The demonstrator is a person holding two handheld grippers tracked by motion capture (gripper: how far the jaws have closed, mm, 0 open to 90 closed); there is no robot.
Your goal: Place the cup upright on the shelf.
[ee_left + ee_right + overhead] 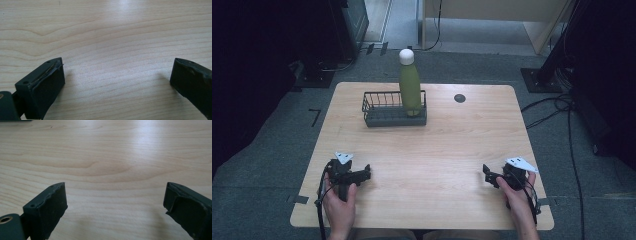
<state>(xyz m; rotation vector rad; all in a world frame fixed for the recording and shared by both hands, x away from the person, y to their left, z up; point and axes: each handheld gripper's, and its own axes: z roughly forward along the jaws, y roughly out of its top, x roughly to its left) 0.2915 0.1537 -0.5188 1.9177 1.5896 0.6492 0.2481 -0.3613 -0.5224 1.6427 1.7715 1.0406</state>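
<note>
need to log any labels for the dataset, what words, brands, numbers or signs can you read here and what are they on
No readable text in any of the three views.
Green bottle with its white cap: no label or print to be seen.
Wire basket: no tag or marking.
Table: plain wood grain; the dark round spot carries no text.
Left gripper and right gripper: no lettering visible.

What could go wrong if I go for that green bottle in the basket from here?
1. The green bottle stands tall and upright at the right end of the wire basket; a sideways nudge could topple it.
2. A low grasp might catch the basket's rim and drag it along.
3. The left tool and right tool are both open at the near edge, so the reach is long.
</note>
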